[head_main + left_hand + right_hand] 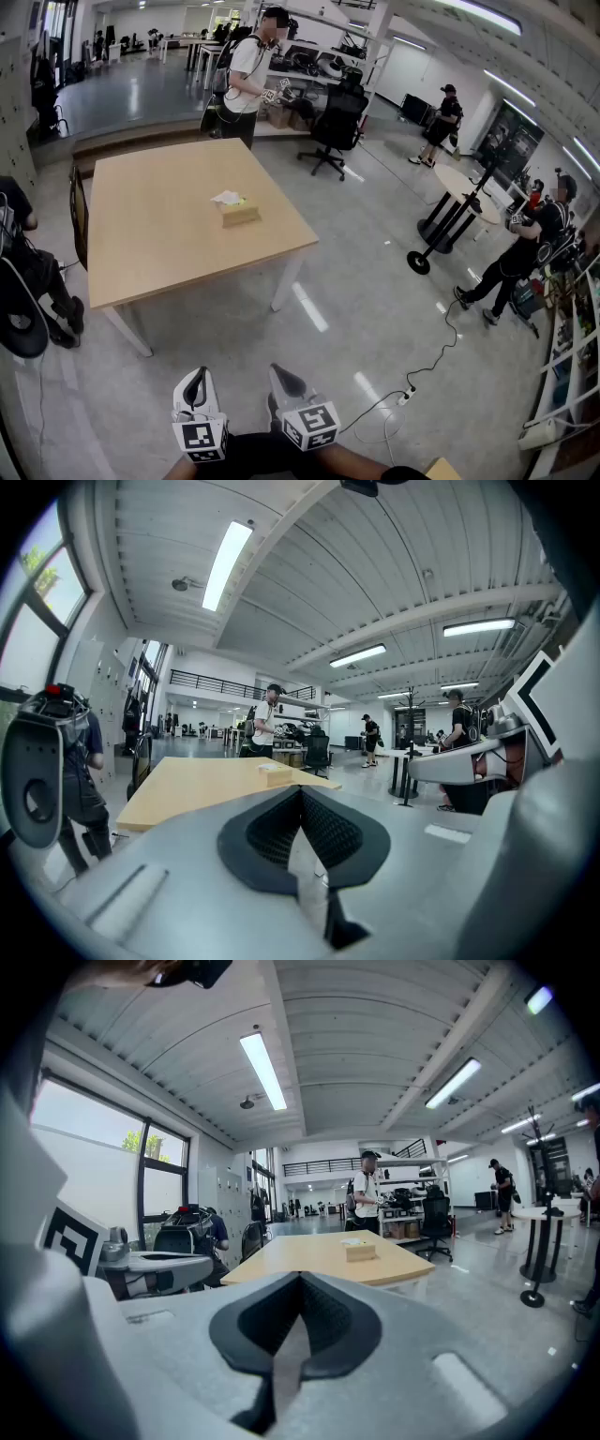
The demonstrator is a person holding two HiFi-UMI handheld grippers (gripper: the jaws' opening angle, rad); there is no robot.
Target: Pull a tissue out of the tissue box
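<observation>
A tan tissue box (239,214) with a white tissue (227,198) poking from its top stands on a light wooden table (159,234), well ahead of me. In the gripper views the box (275,773) (360,1251) looks small and distant. My left gripper (195,380) and right gripper (284,378) are held low at the bottom of the head view, over the floor and far short of the table. Both have their dark pads pressed together (300,799) (300,1288) with nothing between them.
A dark chair (79,214) stands at the table's left side. A seated person (23,272) is at far left. Another person (246,80) stands behind the table near an office chair (333,127). A round stand table (459,202) and a floor cable (417,375) lie to the right.
</observation>
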